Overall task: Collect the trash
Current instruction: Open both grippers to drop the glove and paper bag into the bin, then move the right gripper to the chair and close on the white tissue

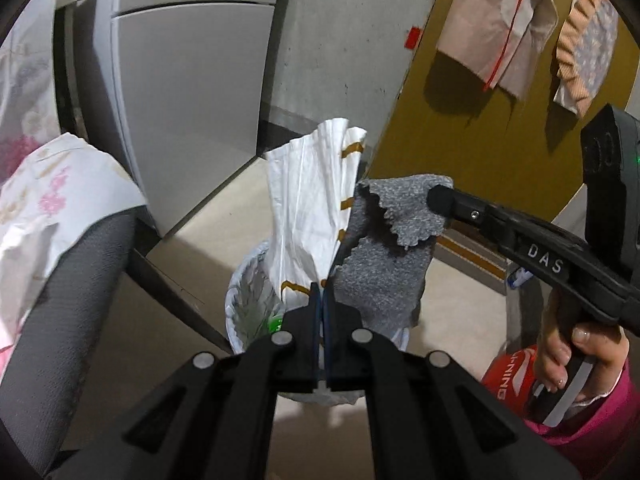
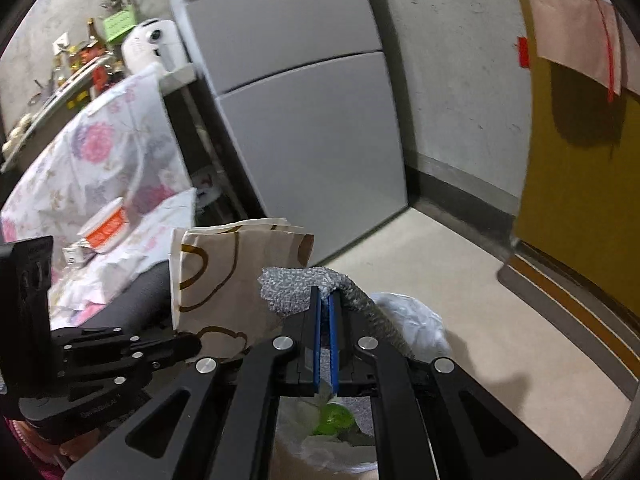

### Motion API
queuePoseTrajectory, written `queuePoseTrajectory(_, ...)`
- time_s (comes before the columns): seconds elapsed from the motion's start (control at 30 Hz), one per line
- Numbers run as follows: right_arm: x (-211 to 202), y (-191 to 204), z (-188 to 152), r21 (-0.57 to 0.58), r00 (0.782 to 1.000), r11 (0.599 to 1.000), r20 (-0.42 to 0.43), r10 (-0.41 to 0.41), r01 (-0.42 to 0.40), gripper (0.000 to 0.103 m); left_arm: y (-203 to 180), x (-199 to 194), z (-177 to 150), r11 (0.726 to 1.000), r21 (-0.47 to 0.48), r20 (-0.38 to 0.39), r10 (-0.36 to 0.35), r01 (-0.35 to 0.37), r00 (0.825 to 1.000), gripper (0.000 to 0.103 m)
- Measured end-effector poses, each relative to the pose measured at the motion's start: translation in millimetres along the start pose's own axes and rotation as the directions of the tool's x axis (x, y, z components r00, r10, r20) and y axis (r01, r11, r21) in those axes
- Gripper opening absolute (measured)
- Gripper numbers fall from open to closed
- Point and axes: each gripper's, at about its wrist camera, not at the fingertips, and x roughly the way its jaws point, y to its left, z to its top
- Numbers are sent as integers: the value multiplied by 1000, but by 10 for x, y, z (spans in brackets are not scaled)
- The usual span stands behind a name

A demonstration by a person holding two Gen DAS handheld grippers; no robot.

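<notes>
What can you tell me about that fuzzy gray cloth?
The gray cloth looks like a soft, nubbly rag with wavy, scalloped edges. It hangs limp and folded, draped over the tips of the right gripper, whose jaws are shut on it near the cloth's top edge. Most of it dangles down one side. It hangs right beside the white paper bag pinched by the left gripper, just above the bin lined with a plastic bag.

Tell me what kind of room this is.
Most likely a home kitchen or dining corner: a grey fridge, a shelf of bottles and jars against the wall, and a floral tablecloth beside a lined waste bin.
</notes>
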Motion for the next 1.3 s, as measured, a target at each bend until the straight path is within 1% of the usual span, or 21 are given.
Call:
queuePoseTrajectory(0.07, 65, -35, -25, 1, 1000, 1000, 14, -12, 12, 8, -25, 92, -7, 1000, 17, 20, 0, 0, 1000, 0)
queuePoseTrajectory(0.17, 166, -76, -77, -15, 999, 999, 26, -40, 40, 8, -85, 219, -26, 999, 43, 38, 4, -6, 999, 0)
queuePoseTrajectory(0.27, 329, -163, -159, -8, 999, 999, -27, -46, 45, 9, -83, 337, -29, 1000, 25, 15, -19, 18, 1000, 0)
queuePoseTrajectory(0.3, 370, -179, -174, -1, 998, 999, -40, -45, 45, 12, -59, 353, -36, 1000, 21, 8, -23, 23, 1000, 5)
queuePoseTrajectory(0.33, 417, -204, -191, 12, 997, 999, -62, -41, 42, 15, -40, 363, -34, 1000, 13, 2, -25, 24, 1000, 18)
queuePoseTrajectory(0.37, 438, -227, -199, 29, 997, 999, -74, -32, 34, 23, -29, 349, -29, 1000, 6, 7, -20, 20, 1000, 26)
queuePoseTrajectory(0.4, 432, -241, -201, 39, 997, 999, -75, -29, 32, 33, -15, 324, -22, 1000, -3, 20, -18, 18, 1000, 38)
queuePoseTrajectory(0.43, 411, -252, -186, 48, 997, 999, -69, -22, 25, 38, 12, 262, -10, 1000, -17, 42, -23, 24, 999, 40)
queuePoseTrajectory(0.47, 382, -254, -170, 52, 998, 998, -58, -19, 22, 41, 34, 222, 5, 999, -28, 54, -21, 22, 998, 40)
queuePoseTrajectory(0.67, 218, -212, -41, 54, 999, 999, -36, 1, 1, 41, 119, -4, 67, 998, -70, 109, 8, -1, 994, 41)
queuePoseTrajectory(0.77, 59, -146, 56, 66, 1000, 998, 14, 0, -1, 41, 119, -145, 93, 998, -68, 135, 12, -2, 991, 41)
queuePoseTrajectory(0.83, -61, -36, 157, 59, 999, 998, 47, 15, -18, 42, 128, -302, 99, 998, -64, 163, 20, -10, 986, 41)
queuePoseTrajectory(0.9, -137, 108, 254, 36, 997, 998, 65, 42, -44, 43, 195, -537, 83, 997, -71, 196, 48, -35, 979, 41)
queuePoseTrajectory(0.93, -168, 226, 312, 12, 996, 998, 70, 57, -58, 44, 238, -613, 90, 996, -77, 206, 61, -46, 977, 43)
queuePoseTrajectory(1.0, -204, 454, 392, -35, 993, 995, 75, 93, -91, 51, 349, -808, 66, 991, -97, 226, 110, -90, 968, 47)
queuePoseTrajectory(1.07, -212, 781, 463, -97, 986, 986, 77, 145, -137, 52, 496, -1028, 7, 982, -124, 237, 167, -141, 957, 48)
queuePoseTrajectory(1.1, -209, 875, 473, -114, 985, 982, 75, 158, -149, 53, 579, -1127, -27, 978, -137, 242, 190, -160, 951, 48)
queuePoseTrajectory(1.17, -163, 1164, 493, -153, 976, 968, 65, 208, -197, 55, 800, -1361, -138, 959, -175, 236, 259, -221, 937, 49)
queuePoseTrajectory(1.23, -36, 1472, 484, -183, 963, 948, 21, 267, -259, 55, 1004, -1578, -250, 942, -211, 232, 308, -261, 923, 49)
queuePoseTrajectory(1.3, 107, 1755, 436, -215, 952, 928, -29, 305, -304, 60, 1204, -1783, -360, 914, -247, 221, 378, -323, 899, 49)
